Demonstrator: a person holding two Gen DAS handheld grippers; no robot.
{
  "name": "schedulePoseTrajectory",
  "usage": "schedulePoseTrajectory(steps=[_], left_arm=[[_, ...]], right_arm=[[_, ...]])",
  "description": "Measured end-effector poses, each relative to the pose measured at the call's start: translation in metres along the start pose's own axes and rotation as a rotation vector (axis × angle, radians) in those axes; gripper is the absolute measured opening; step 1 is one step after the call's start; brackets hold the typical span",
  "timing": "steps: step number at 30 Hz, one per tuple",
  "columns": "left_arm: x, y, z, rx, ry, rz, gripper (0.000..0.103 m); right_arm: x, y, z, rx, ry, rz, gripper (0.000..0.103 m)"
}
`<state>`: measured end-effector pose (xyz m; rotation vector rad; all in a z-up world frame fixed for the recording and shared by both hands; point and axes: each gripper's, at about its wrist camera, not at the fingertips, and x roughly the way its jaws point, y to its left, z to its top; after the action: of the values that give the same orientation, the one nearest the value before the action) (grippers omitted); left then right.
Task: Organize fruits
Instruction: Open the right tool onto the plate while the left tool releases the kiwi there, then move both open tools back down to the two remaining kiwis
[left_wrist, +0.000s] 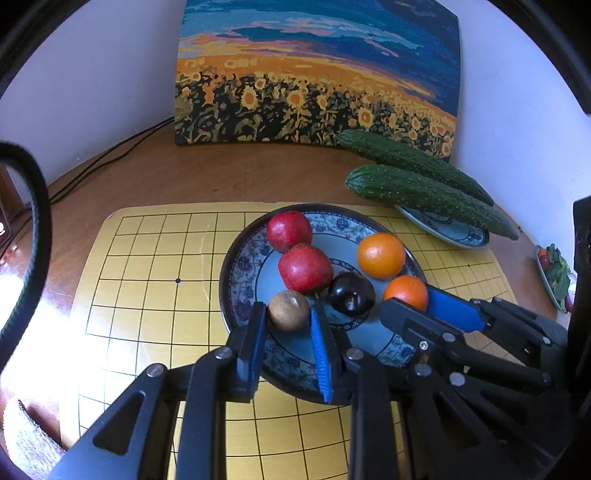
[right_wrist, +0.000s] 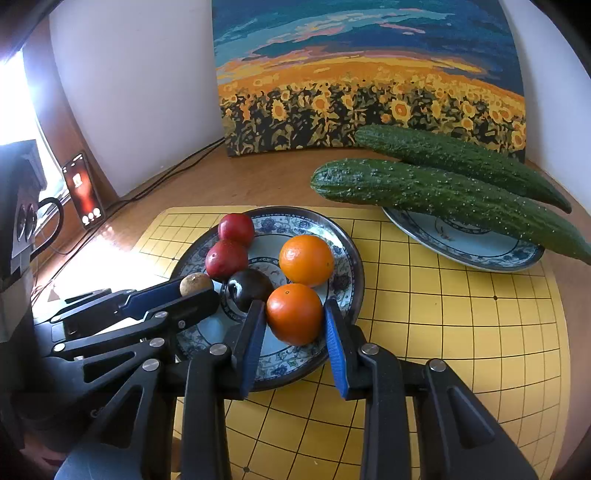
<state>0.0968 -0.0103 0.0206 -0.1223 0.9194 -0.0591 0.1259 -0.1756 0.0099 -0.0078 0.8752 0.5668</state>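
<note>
Six fruits (right_wrist: 306, 260) clustered on patterned plate (right_wrist: 347, 258).

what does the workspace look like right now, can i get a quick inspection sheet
surface: wooden table under a yellow grid board.
job's things: fruit plate holds two red fruits, two oranges, a dark fruit and a brown fruit; second plate carries two cucumbers.
clutter: phone at the wall; another dish at the right edge.
grippers: left gripper open around the brown fruit; right gripper open around the nearer orange.
cables: black cables along the wall.
surroundings: sunflower painting, white wall.
</note>
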Motion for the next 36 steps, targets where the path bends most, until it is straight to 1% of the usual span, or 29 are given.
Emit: schedulePoseTrajectory(steps=[2, 4, 7, 9, 11, 15, 20, 26, 32, 36], left_arm=[[0.000, 0.001, 0.001, -0.006, 0.005, -0.010, 0.026], [-0.001, 0.002, 0.001, -0.011, 0.009, -0.016, 0.030], [-0.005, 0.002, 0.000, -0.012, 0.002, -0.012, 0.036], [-0.008, 0.002, -0.001, -0.012, 0.000, -0.012, 0.037], [-0.012, 0.002, -0.001, -0.013, 0.000, -0.015, 0.039], [-0.019, 0.001, -0.002, -0.014, 0.000, -0.015, 0.045], [-0.031, 0.000, -0.007, -0.015, -0.003, -0.022, 0.045], [-0.041, -0.001, -0.015, -0.016, -0.003, -0.021, 0.045], [-0.060, -0.003, -0.032, -0.012, 0.000, -0.015, 0.046], [-0.068, -0.007, -0.044, -0.006, 0.010, -0.032, 0.046]], right_arm=[[0.000, 0.000, 0.000, 0.004, -0.002, -0.001, 0.033], [-0.002, -0.001, 0.001, 0.009, -0.011, -0.007, 0.034], [-0.007, -0.003, 0.000, 0.017, -0.024, -0.010, 0.037], [-0.011, -0.004, 0.001, 0.018, -0.031, -0.014, 0.042], [-0.014, -0.005, 0.000, 0.021, -0.037, -0.016, 0.044], [-0.023, -0.004, -0.003, 0.029, -0.043, -0.013, 0.044], [-0.033, 0.000, -0.008, 0.026, -0.038, -0.003, 0.045], [-0.047, 0.008, -0.018, 0.017, -0.035, -0.011, 0.046], [-0.062, 0.015, -0.027, 0.019, -0.049, -0.012, 0.046], [-0.068, 0.018, -0.034, 0.026, -0.051, -0.012, 0.046]])
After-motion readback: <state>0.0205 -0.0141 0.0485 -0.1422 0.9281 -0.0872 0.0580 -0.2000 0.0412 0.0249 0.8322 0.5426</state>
